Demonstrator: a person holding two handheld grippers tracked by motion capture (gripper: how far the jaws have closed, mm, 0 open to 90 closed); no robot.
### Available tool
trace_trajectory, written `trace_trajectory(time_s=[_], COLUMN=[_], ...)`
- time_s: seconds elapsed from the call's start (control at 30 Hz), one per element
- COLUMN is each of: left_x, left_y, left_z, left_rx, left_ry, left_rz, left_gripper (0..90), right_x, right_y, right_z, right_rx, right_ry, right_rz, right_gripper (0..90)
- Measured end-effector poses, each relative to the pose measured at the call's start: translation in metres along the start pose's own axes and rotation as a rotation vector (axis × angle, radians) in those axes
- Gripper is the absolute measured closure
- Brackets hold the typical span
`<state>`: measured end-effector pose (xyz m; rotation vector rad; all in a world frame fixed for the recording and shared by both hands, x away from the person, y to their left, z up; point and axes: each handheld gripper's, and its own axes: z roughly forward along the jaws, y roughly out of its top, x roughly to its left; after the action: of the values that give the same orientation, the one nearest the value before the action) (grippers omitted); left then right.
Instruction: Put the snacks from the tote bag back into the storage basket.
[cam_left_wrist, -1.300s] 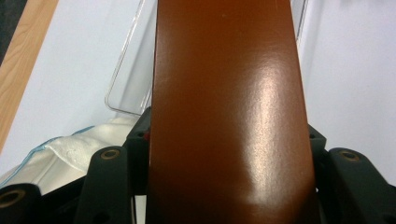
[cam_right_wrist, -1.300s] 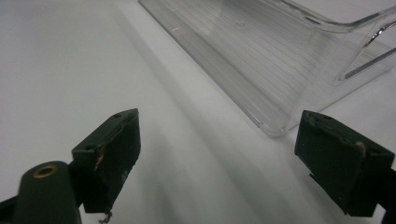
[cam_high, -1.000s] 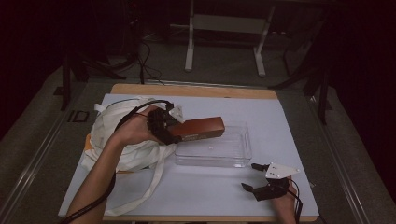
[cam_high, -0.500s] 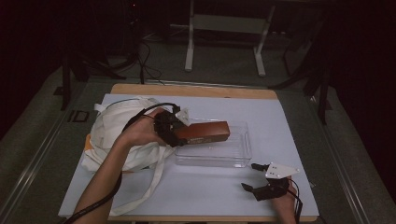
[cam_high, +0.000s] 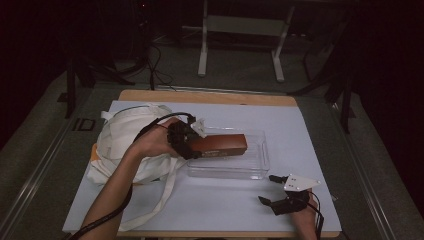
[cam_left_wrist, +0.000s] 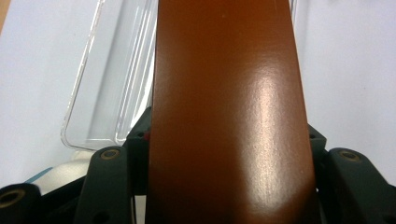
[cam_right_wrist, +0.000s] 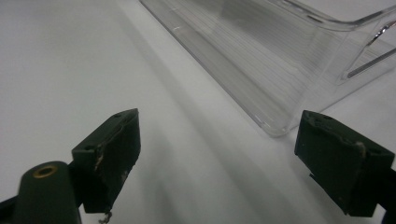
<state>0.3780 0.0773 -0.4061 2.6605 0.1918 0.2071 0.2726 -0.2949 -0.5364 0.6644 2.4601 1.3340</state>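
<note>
A white sheet (cam_high: 310, 130) is covering the counter in a dark room, the left gripper (cam_high: 186, 142) is clamping a brown box (cam_high: 220, 145) that is hiding its jaws, and the right gripper (cam_high: 272, 189) is gaping empty.

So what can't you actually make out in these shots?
- Left gripper, high view: its jaws are covered by the hand and the brown box.
- Brown box, left gripper view: far end cut off by the top edge; whether it touches the clear tray is hidden.
- White bag, high view: its contents are covered by cloth.
- Right gripper: open, nothing between the jaws.
</note>
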Motion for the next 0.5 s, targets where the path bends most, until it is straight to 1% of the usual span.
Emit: trace_trajectory(time_s=[0.1,0.37,0.5], left_x=[-0.0005,-0.0022,-0.0034], left_y=[-0.0001,0.0006,0.0008], left_z=[0.0018,0.0061,0.0083], left_rx=[0.001,0.009,0.016], left_ry=[-0.015,-0.030,-0.047], left_rz=[0.003,0.007,0.018], left_gripper=[43.6,43.5,43.6], right_x=[0.0001,0.0001,0.0001], right_y=[0.0000,0.0000,0.0001], right_z=[0.0000,-0.0001,0.0000], right_rx=[0.000,0.002,0.004], right_ry=[0.000,0.000,0.002], right_rz=[-0.001,-0.004,-0.006], right_gripper=[14.4,14.4,14.4])
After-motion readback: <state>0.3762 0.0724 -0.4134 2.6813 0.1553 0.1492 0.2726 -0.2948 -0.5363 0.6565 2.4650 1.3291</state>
